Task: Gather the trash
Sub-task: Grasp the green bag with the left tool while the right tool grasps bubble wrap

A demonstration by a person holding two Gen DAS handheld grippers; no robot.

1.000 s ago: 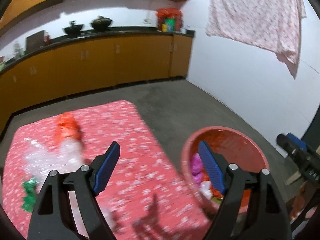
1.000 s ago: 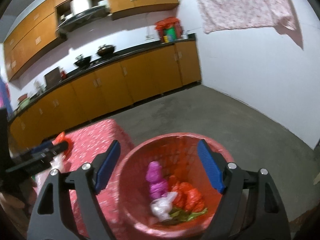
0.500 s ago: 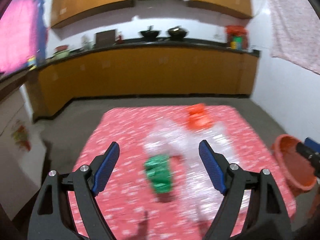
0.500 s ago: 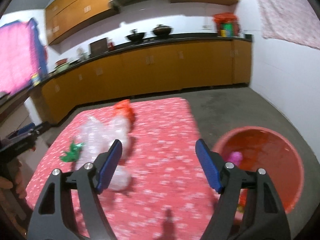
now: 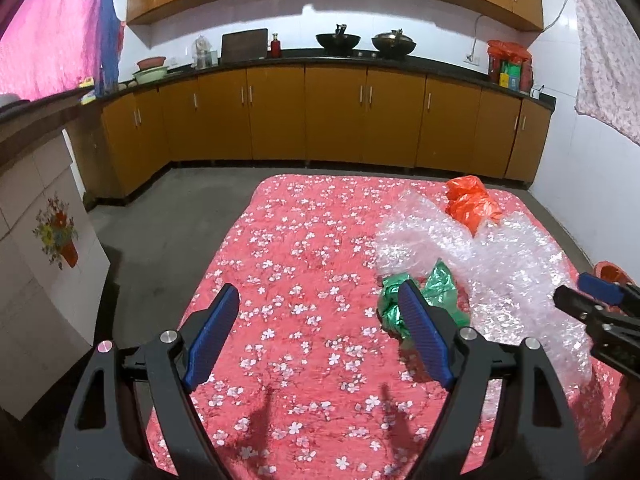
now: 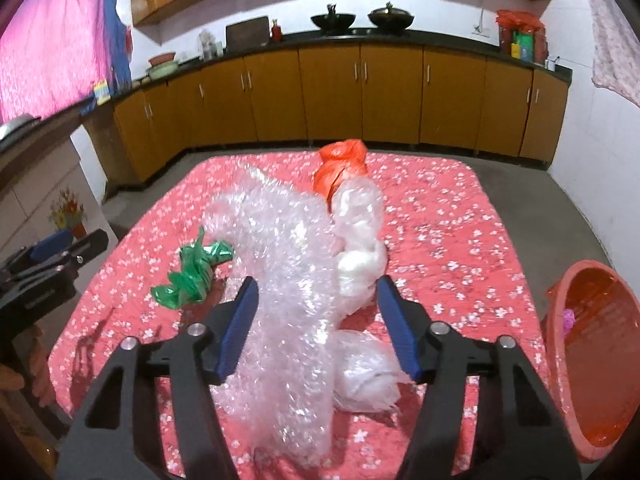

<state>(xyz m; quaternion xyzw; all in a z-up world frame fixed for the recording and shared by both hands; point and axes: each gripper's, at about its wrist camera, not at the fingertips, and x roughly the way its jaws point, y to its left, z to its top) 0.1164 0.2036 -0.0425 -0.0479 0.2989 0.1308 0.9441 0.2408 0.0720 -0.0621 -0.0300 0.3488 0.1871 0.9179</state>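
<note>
Between the right hand-held gripper (image 6: 316, 320) fingers, which have just been closing but are not yet pinching, lies crinkled clear bubble wrap (image 6: 288, 264) on the red flowered surface (image 6: 440, 216). Left hand-held gripper (image 5: 316, 336) gapes empty beside a crumpled green bag (image 5: 436, 292). Farther off sits an orange bag (image 6: 342, 164).

Bubble wrap (image 6: 288, 264) lies on the table (image 6: 460, 216), basin (image 6: 592, 360) right of it.
</note>
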